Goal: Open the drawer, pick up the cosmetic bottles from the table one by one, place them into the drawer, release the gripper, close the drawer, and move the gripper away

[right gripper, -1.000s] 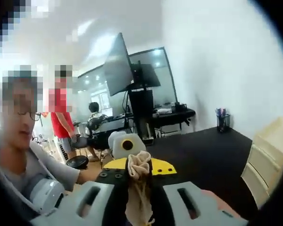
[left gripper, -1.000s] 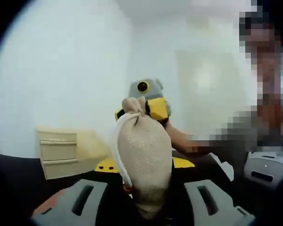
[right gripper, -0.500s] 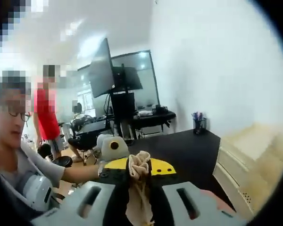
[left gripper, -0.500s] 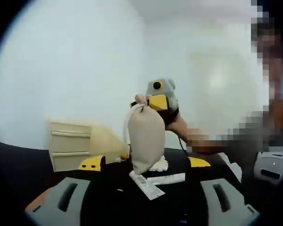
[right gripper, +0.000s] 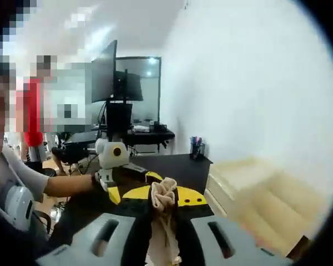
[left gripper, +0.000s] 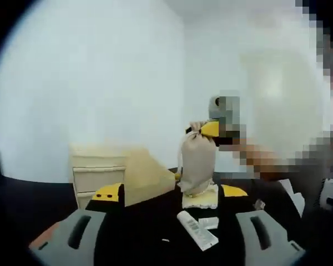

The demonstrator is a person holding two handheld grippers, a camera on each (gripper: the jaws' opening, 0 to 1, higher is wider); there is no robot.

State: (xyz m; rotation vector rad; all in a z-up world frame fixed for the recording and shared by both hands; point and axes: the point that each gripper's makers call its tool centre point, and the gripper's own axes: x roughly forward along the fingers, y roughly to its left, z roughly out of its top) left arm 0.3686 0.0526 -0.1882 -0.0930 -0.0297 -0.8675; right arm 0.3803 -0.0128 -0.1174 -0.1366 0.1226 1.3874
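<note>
Item 1 – your right gripper [right gripper: 164, 221]: in the right gripper view its grey jaws rise from the bottom edge, clamped on the gathered neck of a beige drawstring cloth pouch [left gripper: 197, 163]. The knotted fabric top pokes up between the jaws, in front of the yellow-and-black gripper body. In the left gripper view the same pouch hangs upright from that gripper, its bottom touching or just above a small cream lace-edged mat [left gripper: 201, 197] (contact not clear, blurry).

Item 2 – your left gripper [left gripper: 172, 244]: jaws stand wide apart, nothing between them. They hover over the black worktop [left gripper: 139, 233].

Item 3 – white cosmetic tube bottle w/ printed label [left gripper: 196, 230]: lying flat on the worktop, near the mat, between the left jaws' line of sight. A small white flat piece [left gripper: 208, 223] lies just beside it; can't tell what it is.

Item 4 – pale cream wooden drawer unit [left gripper: 100, 174]: sits on the worktop left of the pouch in the left gripper view, two drawer fronts visible, both look closed. In the right gripper view it's the blurred cream block at lower right.

Item 5 – bkgd, right gripper view: dark monitor on a stand [right gripper: 114, 80], black desk w/ a pen cup [right gripper: 196, 148], person in red top [right gripper: 32, 119] standing. Your own forearm reaches in from the left to the other gripper.
</note>
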